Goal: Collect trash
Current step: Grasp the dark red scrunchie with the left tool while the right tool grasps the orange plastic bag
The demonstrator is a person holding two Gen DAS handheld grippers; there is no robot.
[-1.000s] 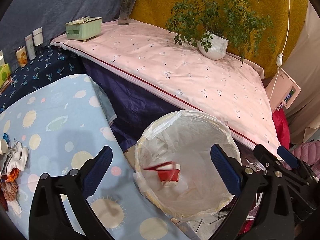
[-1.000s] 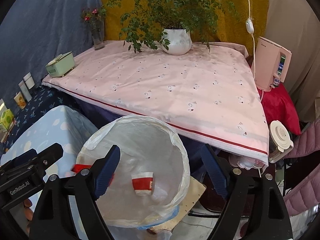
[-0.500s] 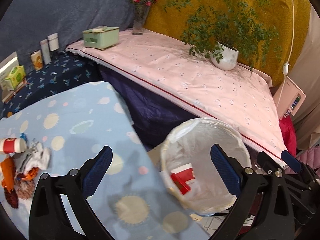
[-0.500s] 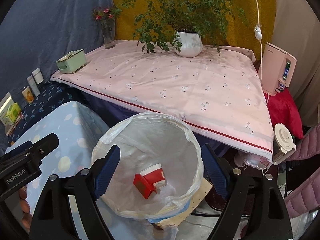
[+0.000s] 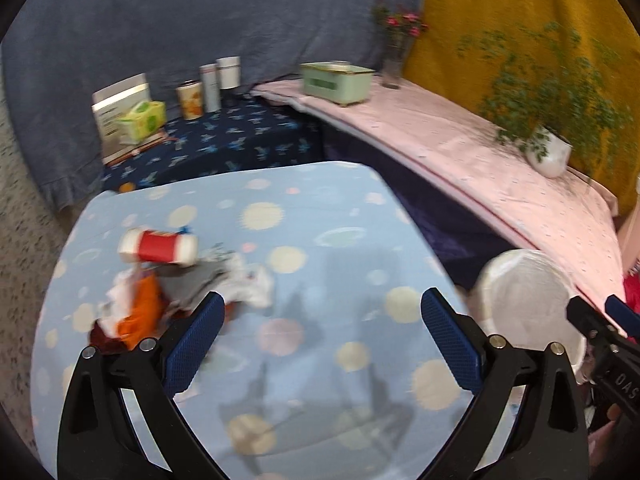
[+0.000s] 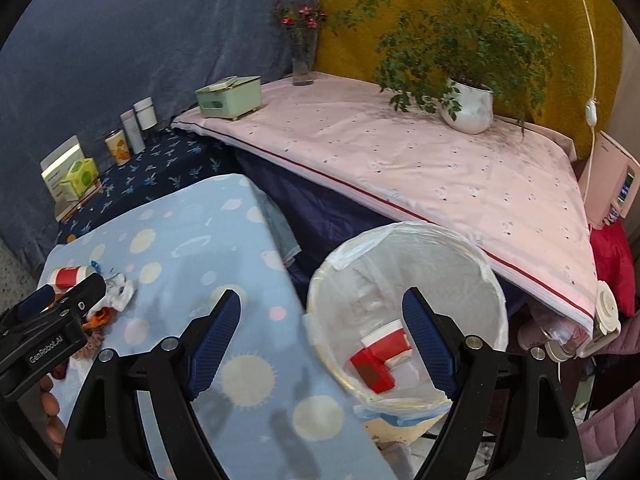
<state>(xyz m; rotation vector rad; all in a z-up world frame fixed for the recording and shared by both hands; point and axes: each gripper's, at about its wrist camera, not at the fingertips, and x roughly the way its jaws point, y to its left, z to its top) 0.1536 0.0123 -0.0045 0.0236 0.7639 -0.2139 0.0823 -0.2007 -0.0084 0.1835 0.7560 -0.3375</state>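
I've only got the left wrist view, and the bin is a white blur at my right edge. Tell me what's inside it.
Observer: The right wrist view looks straight into the bin. A red-and-white paper cup and a red carton lie side by side at the bottom of the liner.
Operator: Now report the right hand-held gripper. I see only its edge.
Observer: The right hand-held gripper is open and holds nothing. One finger is in front of the blue spotted tablecloth and the other in front of the bin's mouth.
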